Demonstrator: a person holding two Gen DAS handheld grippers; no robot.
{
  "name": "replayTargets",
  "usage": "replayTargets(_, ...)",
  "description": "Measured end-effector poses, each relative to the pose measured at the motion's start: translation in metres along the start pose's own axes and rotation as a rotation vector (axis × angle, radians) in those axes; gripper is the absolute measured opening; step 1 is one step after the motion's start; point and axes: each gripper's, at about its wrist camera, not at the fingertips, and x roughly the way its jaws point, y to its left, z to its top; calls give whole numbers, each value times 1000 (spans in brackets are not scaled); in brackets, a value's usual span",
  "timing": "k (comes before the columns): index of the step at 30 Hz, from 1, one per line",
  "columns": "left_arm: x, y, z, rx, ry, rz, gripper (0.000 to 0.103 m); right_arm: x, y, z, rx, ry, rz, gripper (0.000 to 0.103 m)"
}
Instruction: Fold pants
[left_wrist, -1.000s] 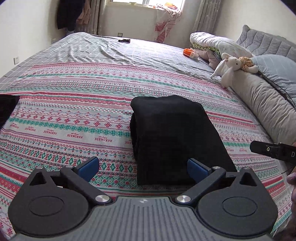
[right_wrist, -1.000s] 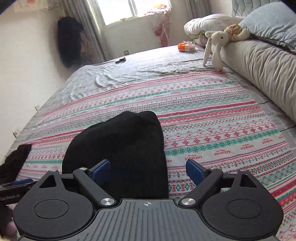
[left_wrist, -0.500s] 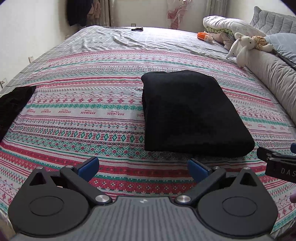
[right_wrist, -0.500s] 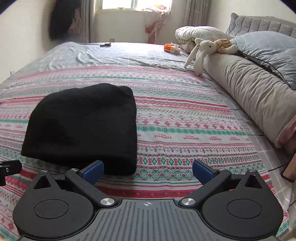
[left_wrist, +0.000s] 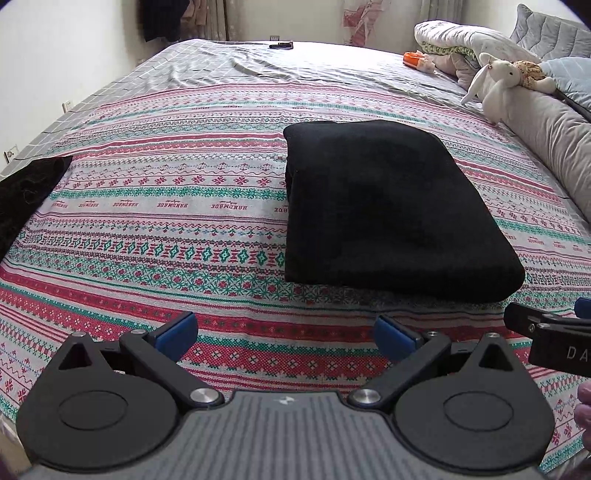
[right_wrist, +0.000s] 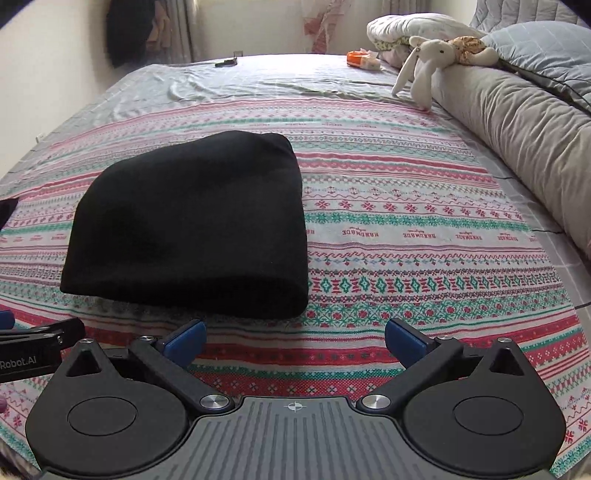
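Both tongs (left_wrist: 284, 334) (right_wrist: 295, 341) now sit back from the folded pants (left_wrist: 388, 210), nothing between them.

A dark cloth (left_wrist: 26, 199) ran off the left edge; the other gripper (left_wrist: 554, 332) was cut off on the right; a small orange thing (right_wrist: 362, 59) far away was too blurry to name.

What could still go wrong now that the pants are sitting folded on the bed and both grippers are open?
1. The folded pants look thick and rounded at the near fold; with neither open gripper, left or right, pressing it, the bundle may spring open.
2. Both grippers sit low near the patterned bedspread; a fingertip could snag it and drag the pants.
3. The right gripper shows close beside the left, so they might bump.
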Motion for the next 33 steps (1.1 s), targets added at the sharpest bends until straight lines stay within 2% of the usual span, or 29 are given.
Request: replayTargets(33, -3, -3, 1, 23, -27, 5, 103, 6, 2, -1, 19, 23, 10, 103)
